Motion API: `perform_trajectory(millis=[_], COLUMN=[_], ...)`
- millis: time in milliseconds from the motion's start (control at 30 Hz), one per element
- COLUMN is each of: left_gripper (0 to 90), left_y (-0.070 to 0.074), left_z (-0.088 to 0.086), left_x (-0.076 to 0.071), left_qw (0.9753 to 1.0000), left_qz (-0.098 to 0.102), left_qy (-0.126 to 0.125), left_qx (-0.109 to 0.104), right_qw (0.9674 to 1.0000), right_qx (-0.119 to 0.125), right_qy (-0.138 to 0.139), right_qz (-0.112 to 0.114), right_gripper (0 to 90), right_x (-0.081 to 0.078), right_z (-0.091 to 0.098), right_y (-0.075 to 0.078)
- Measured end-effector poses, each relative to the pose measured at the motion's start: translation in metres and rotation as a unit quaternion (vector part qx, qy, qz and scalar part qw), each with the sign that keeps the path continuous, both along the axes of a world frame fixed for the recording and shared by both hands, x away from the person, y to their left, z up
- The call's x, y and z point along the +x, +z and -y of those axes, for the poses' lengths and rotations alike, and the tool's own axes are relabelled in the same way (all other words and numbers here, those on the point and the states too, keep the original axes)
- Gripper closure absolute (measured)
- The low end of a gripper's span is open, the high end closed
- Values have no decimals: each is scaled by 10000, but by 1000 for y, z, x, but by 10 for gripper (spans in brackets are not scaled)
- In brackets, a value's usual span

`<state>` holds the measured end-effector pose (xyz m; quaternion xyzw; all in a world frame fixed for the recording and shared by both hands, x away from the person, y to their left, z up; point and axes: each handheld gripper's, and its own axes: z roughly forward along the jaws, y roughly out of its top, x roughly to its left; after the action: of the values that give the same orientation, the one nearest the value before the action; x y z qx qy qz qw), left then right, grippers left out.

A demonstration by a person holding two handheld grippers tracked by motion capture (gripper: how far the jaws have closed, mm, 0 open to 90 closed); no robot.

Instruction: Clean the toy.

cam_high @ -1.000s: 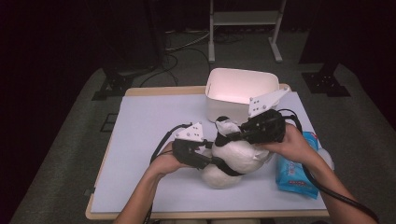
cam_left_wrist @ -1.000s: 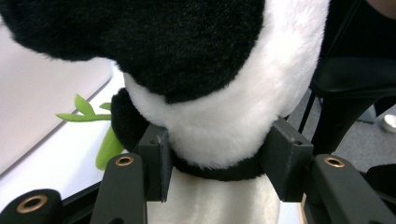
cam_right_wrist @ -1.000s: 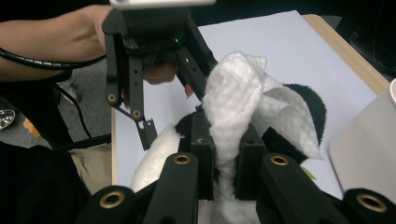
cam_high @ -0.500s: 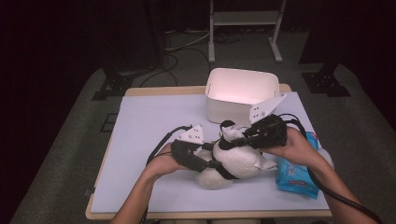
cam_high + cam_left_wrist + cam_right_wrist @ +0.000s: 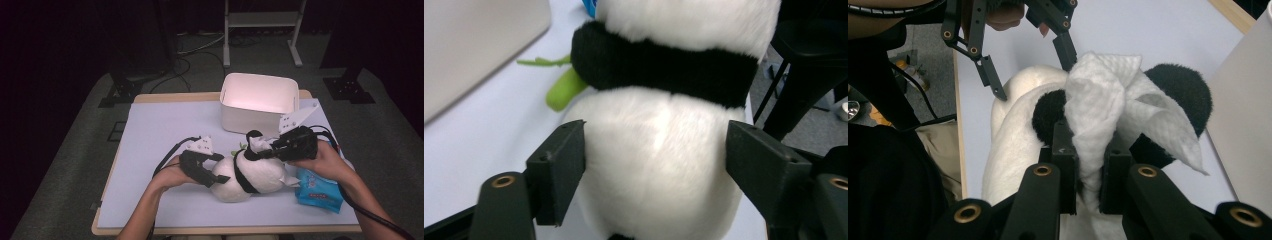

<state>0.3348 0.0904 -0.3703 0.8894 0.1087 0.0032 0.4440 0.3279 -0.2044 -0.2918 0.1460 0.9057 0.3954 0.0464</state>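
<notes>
Left tongs [image 5: 220,170] sit at the rear end of the plush panda [image 5: 250,176], their jaws spread wide to either side of its white body; they have just been opening, and in the left gripper view the pads stand at the fur's edges without squeezing it. That panda lies on its side near the front of the table [image 5: 160,130], a black band around its middle and a small green plush piece [image 5: 564,92] poking out beside it. Further right, the right tongs [image 5: 260,150] are clamped shut on a crumpled white wipe [image 5: 1098,115], held against the panda's head by its black ear [image 5: 1180,87]. Behind them stands a white bin [image 5: 259,102]. At the far right, a blue wipe packet [image 5: 317,192] lies under the right hand [image 5: 325,162].
</notes>
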Motion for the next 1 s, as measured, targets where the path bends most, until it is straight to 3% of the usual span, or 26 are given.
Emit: perform_trajectory(millis=[133,233,300,333,433,533,633,700,867,1000], left_gripper=[166,103,101,127,333,406,424,425,428,427], left_y=[-5,-16,-20,-19,-15,-10,0,7,14,13], left_z=[1,7,11,11,8,8,6,1,-6,-7], left_x=[5,6,5,5,2,1,0,-1,-1,-3], left_qw=[9998,9992,9992,9994,9998,9998,9996,9987,9959,9960], left_qz=[-176,-299,-342,-270,-93,-34,105,274,437,445], left_qy=[-45,-158,-143,-152,-91,-37,104,193,328,394], left_qx=[11,196,163,172,173,195,243,393,722,671], right_qw=[10000,10000,10000,10000,10000,9999,9998,9998,9994,9989], right_qx=[-3,9,-18,-45,32,98,90,29,-121,158], right_qy=[11,32,17,8,-44,-105,-168,-215,-304,-353], right_qz=[-17,-21,-35,-15,-25,-21,49,50,-122,-261], right_gripper=[807,807,807,807,807,806,806,806,805,805], right_x=[0,0,1,1,2,2,3,5,13,18], right_z=[1,0,0,0,2,3,6,6,1,1], right_y=[-1,-1,-3,-3,-4,-2,1,-1,-20,-23])
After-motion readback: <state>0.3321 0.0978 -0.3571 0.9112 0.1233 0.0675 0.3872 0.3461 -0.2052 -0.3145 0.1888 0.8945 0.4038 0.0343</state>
